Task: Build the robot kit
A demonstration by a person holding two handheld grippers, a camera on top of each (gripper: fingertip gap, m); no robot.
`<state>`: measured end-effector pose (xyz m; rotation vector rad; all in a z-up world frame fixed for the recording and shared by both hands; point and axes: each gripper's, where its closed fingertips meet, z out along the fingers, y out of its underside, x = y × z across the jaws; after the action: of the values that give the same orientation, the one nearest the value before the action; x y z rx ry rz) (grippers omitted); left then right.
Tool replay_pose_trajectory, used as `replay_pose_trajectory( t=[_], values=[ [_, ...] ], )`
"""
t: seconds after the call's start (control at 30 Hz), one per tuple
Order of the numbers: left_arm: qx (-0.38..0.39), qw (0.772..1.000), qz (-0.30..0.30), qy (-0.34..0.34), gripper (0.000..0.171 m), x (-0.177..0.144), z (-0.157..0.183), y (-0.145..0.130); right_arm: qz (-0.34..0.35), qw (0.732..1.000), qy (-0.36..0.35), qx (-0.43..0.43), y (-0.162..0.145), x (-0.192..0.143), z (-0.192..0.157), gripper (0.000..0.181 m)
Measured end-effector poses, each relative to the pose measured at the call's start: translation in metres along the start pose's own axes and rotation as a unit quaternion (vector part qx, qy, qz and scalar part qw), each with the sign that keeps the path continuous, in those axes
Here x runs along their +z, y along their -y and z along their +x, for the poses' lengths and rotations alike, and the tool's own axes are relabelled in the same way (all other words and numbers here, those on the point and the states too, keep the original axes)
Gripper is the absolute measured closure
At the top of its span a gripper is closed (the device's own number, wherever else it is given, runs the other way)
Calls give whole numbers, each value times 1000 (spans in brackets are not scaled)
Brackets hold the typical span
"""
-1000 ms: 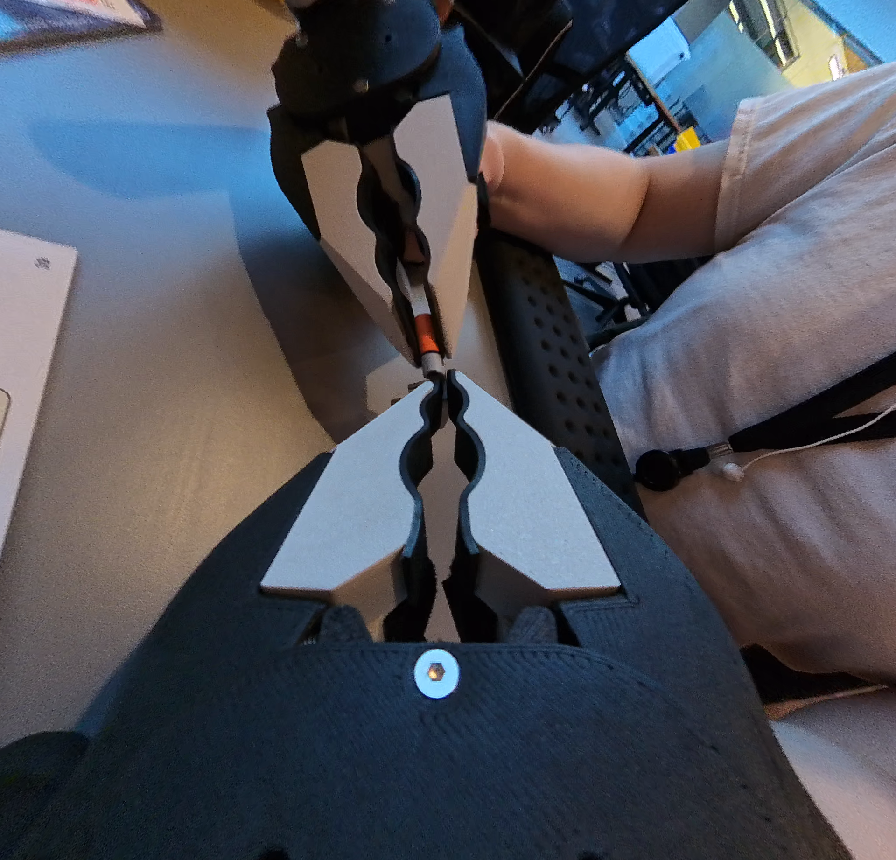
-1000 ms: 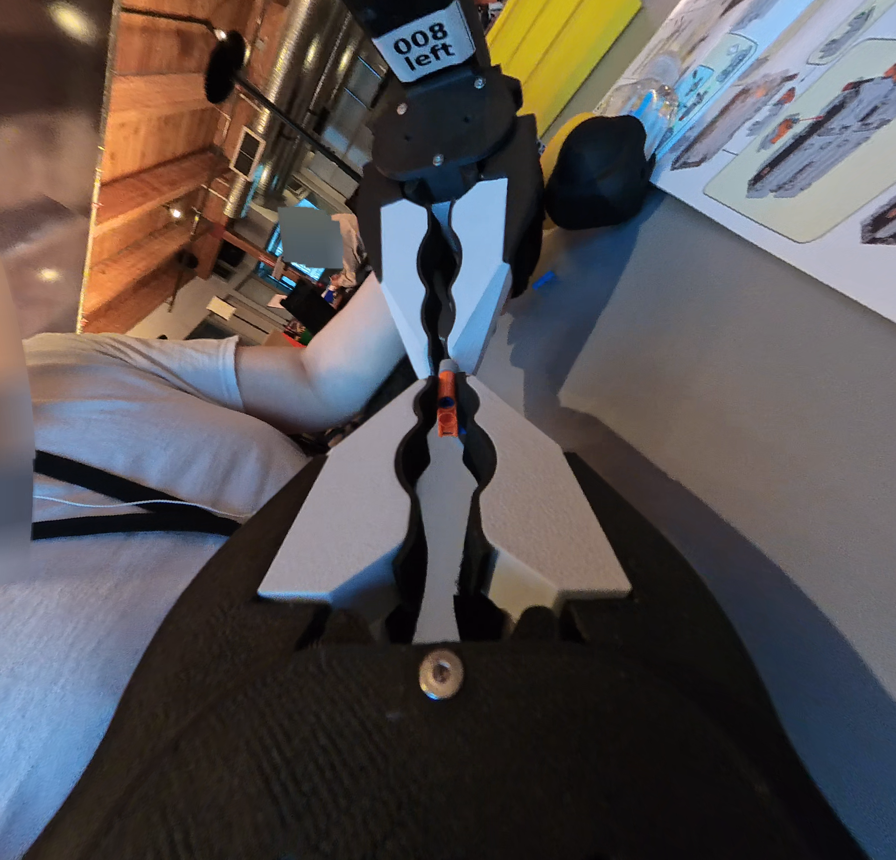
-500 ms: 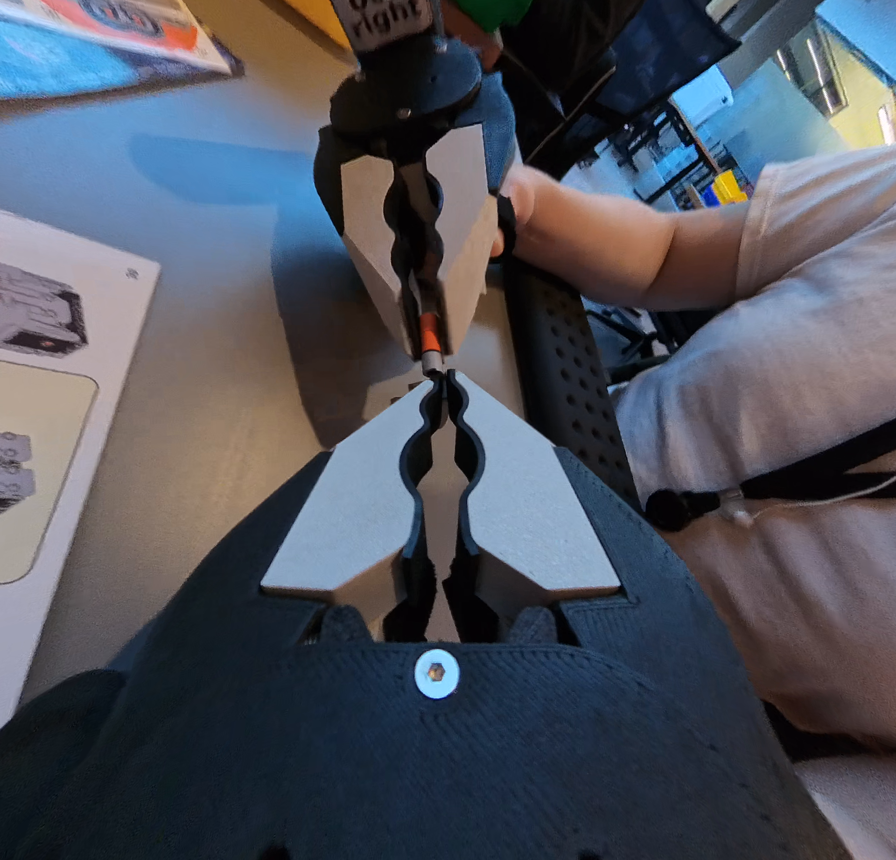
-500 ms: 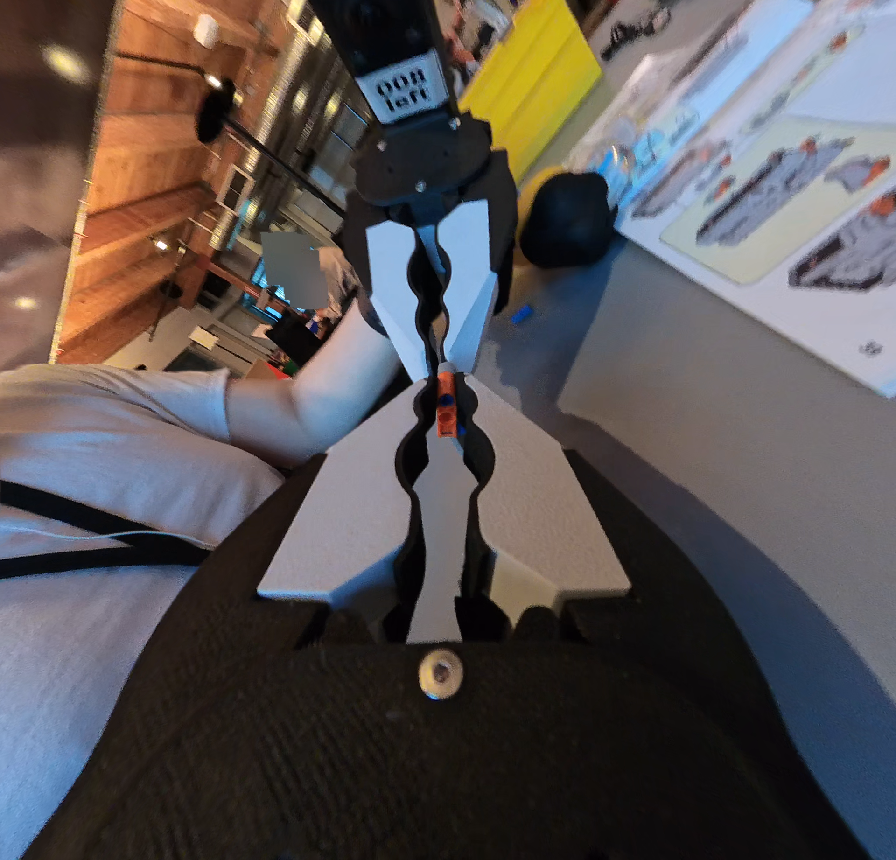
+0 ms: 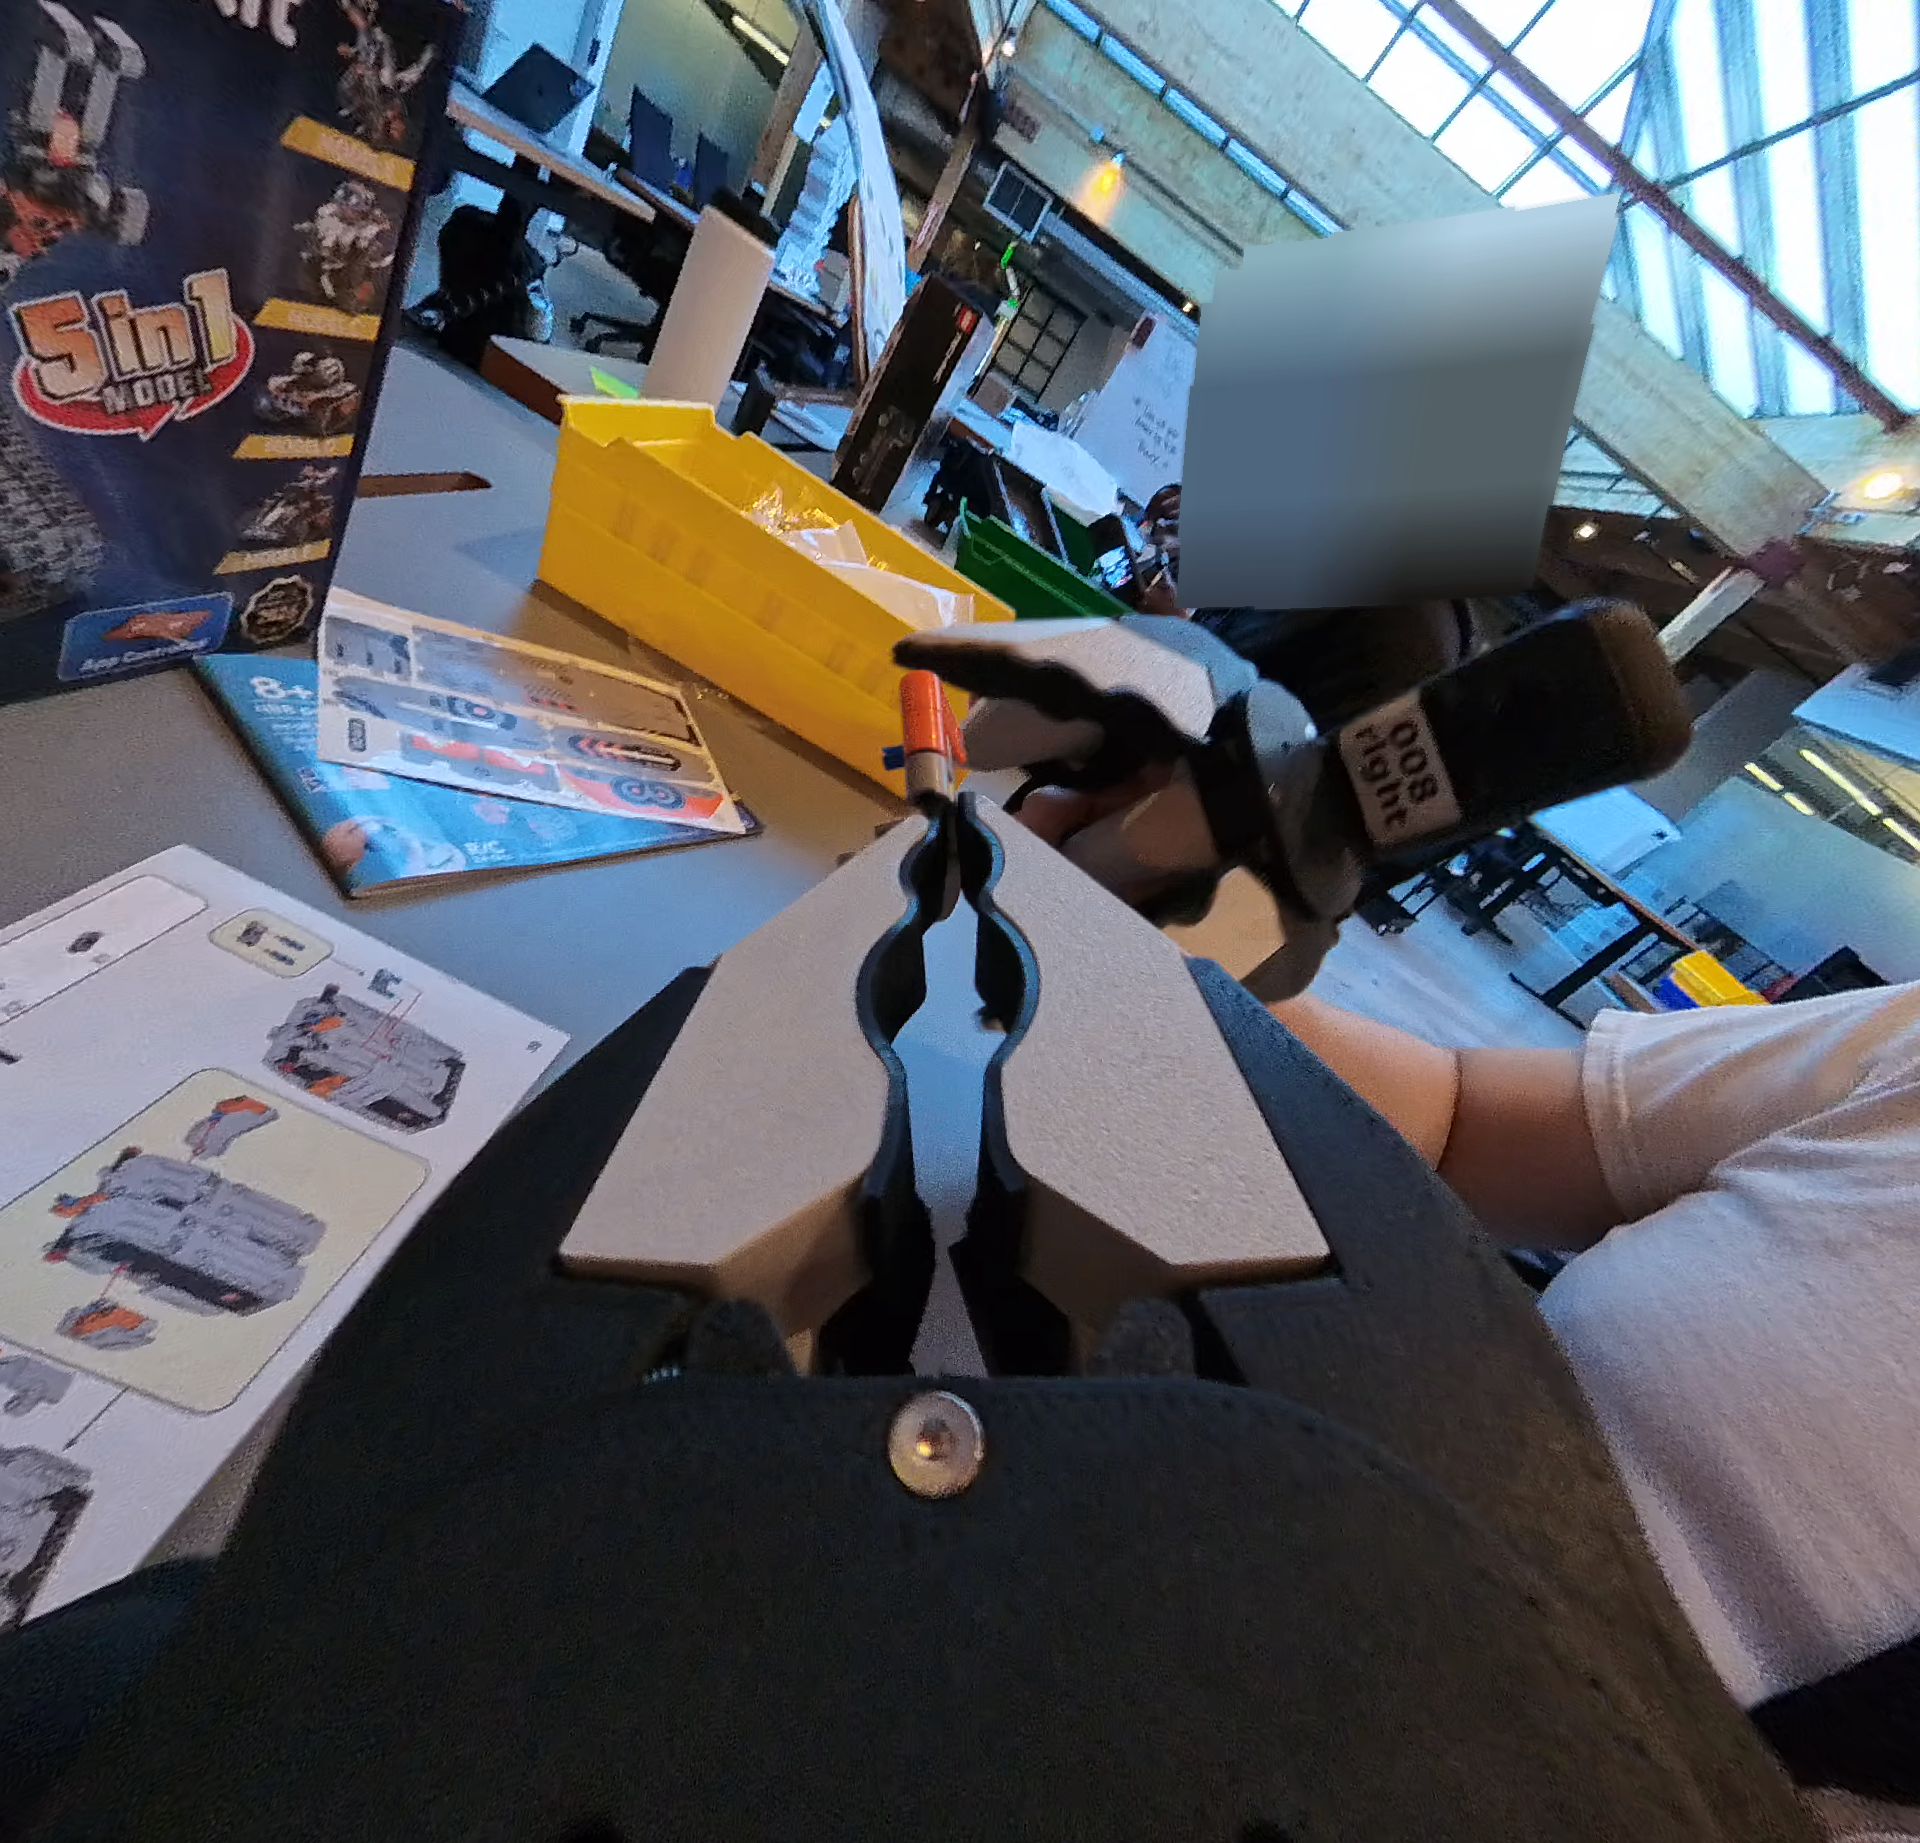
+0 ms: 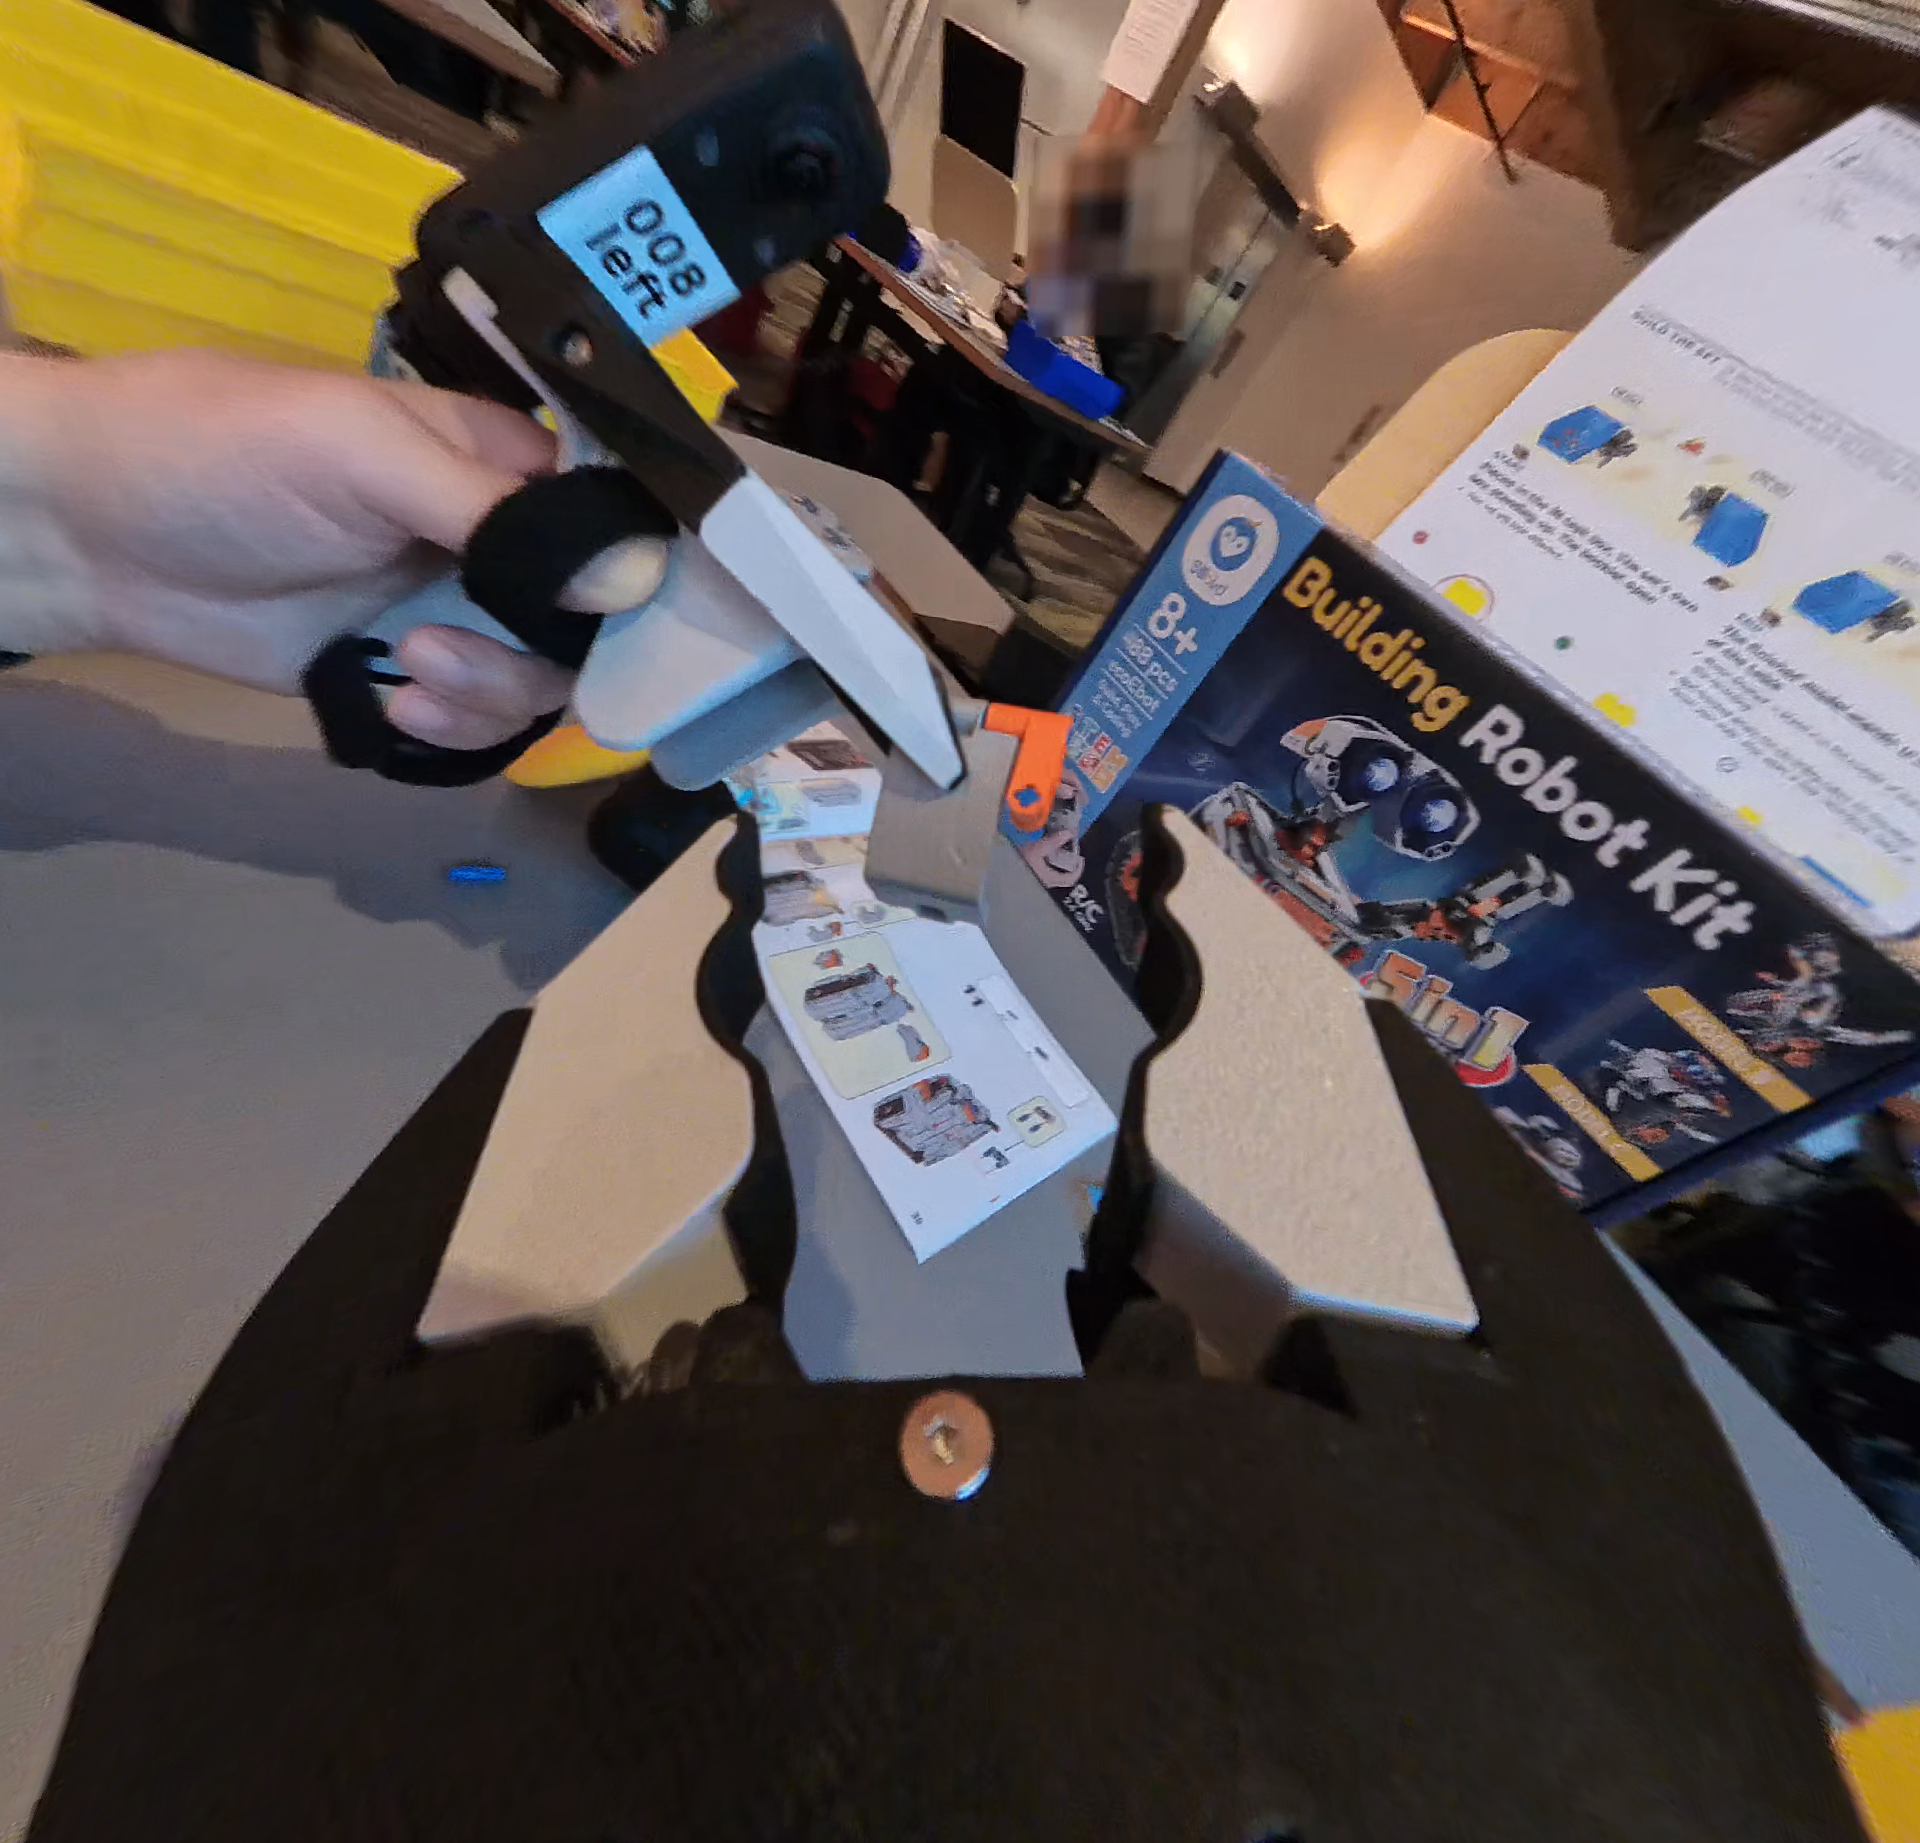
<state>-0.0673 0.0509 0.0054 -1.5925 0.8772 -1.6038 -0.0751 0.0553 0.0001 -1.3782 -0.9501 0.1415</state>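
Left wrist view: left gripper (image 5: 948, 829) pinches a small orange-and-grey toy piece (image 5: 928, 735), probably light, rigid, slippery; right gripper (image 6: 948, 837) gapes empty.

Skylight windows (image 5: 1558, 48), timber beams (image 5: 1195, 58), desks (image 5: 540, 146); floor seemingly grey.

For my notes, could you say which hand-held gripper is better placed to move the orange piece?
Likely left: the left hand-held gripper is shut on the orange piece; the right hand-held gripper is open.
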Motion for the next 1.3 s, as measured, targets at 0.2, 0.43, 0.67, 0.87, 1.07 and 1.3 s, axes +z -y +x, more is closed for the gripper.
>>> replay_pose_trajectory(
  t=[0.2, 0.43, 0.67, 0.87, 1.07, 1.3],
  values=[
    [-23, 999, 21, -14, 171, 3, 2, -2, -8, 997, -70, -36, 6, 8, 6, 146],
    [-61, 997, 0, -57, 163, 4, 4, -12, -1, 999, -44, 3, -5, 3, 1, 146],
    [-126, 988, -7, -88, 163, -7, -6, -13, 0, 1000, -14, -18, -14, -2, -6, 146],
    [-105, 990, -41, -82, 167, -2, -5, -25, -5, 999, 11, -41, -17, -2, -15, 146],
    [-124, 990, -42, -58, 167, 1, -14, -29, -18, 1000, 7, -15, -25, 1, -12, 140],
    [-113, 991, -59, -41, 167, 7, -17, -37, -51, 998, -2, -27, -34, 9, -13, 144]
  ],
)
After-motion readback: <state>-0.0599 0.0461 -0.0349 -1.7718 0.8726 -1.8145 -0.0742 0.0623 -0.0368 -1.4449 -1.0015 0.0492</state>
